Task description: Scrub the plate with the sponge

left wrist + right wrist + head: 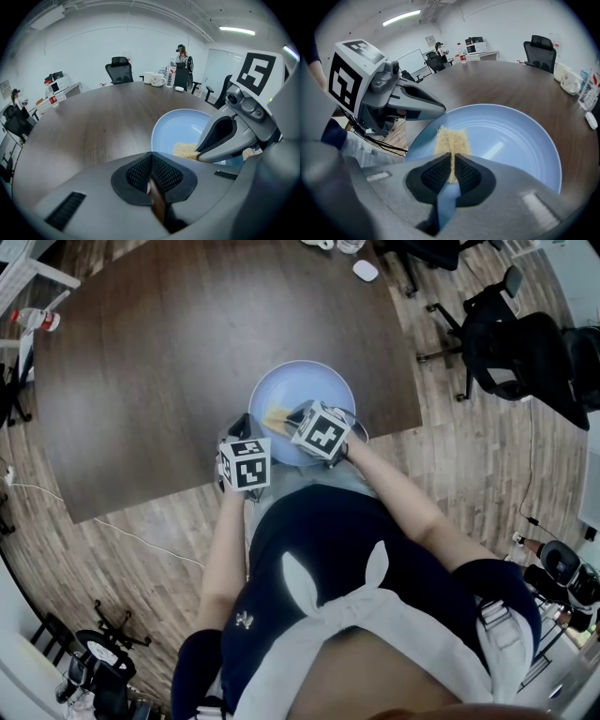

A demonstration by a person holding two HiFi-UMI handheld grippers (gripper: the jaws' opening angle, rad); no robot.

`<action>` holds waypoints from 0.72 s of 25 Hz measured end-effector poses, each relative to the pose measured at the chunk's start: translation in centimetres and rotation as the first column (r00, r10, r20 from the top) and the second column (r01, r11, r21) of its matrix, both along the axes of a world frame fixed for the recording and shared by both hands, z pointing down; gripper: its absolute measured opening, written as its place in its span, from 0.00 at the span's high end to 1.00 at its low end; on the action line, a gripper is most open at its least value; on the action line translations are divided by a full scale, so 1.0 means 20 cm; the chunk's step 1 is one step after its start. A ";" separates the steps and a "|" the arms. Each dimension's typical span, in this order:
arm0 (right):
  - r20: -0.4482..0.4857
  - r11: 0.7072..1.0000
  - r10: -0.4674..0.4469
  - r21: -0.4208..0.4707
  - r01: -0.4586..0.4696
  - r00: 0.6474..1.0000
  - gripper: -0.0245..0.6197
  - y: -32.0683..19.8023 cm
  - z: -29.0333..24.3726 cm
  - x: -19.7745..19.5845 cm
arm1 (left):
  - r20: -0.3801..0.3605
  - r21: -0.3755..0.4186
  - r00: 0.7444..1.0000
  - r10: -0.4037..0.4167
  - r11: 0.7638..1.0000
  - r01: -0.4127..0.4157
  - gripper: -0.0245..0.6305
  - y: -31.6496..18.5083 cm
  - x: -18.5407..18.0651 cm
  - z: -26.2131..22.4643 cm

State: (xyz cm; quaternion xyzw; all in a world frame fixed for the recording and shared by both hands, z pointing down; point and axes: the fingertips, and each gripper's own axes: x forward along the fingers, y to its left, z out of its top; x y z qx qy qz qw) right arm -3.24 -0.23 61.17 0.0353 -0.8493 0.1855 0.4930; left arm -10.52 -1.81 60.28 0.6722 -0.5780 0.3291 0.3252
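A light blue plate (314,390) lies on the dark wooden table (178,352) close to its near edge. In the right gripper view my right gripper (452,157) is shut on a tan sponge (451,139), which lies flat on the plate (511,140) near its left rim. The head view shows the sponge (278,417) just ahead of the right gripper (289,418). In the left gripper view my left gripper (152,157) is shut, with only a brown sliver of table between its jaws. Its tips sit beside the plate's (185,127) near-left rim.
Black office chairs (511,343) stand to the right of the table. A small white object (365,270) lies at the far edge. Mugs (157,78) and a bottle (170,75) stand across the table. A person (180,58) is at the back of the room.
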 end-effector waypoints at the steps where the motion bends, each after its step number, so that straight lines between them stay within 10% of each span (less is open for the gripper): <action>1: 0.003 1.000 -0.003 -0.004 0.003 1.000 0.93 0.01 0.00 0.00 | 0.004 0.002 1.000 0.002 1.000 -0.002 0.96 0.00 0.00 0.00; 18: -0.018 0.999 0.003 -0.050 -0.004 1.000 0.93 0.11 0.01 0.09 | 0.004 -0.010 1.000 0.003 1.000 -0.003 0.96 0.03 0.01 0.00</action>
